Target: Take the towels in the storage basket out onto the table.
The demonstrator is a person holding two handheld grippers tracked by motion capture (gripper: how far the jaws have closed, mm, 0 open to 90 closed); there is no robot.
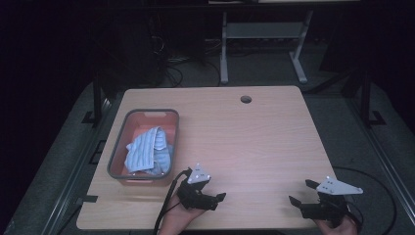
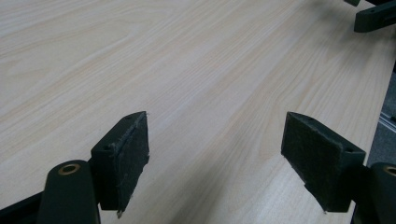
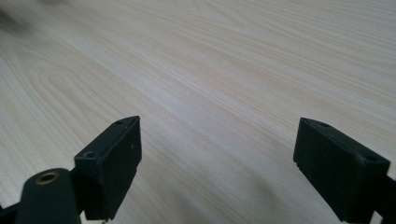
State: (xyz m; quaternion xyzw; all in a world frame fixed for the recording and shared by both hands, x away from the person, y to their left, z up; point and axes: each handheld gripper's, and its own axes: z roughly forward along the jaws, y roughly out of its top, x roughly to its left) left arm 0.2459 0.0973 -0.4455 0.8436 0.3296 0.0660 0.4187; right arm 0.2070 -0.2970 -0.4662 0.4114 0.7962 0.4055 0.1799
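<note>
**A:** Up close, both gripper views just had bare wood between wide-apart jaws – left gripper [image 2: 215, 158] and right gripper [image 3: 217, 163] both open, holding nothing.

**B:** Yeah, the high view gave the rest. Left gripper [image 1: 215, 197] and right gripper [image 1: 299, 192] sat low near the table's [image 1: 254, 137] front edge, well apart. The striped blue cloth [image 1: 148, 151] lay bunched inside the red basket [image 1: 117, 147] – just beyond the left gripper, up and to its left, not touching.
</note>
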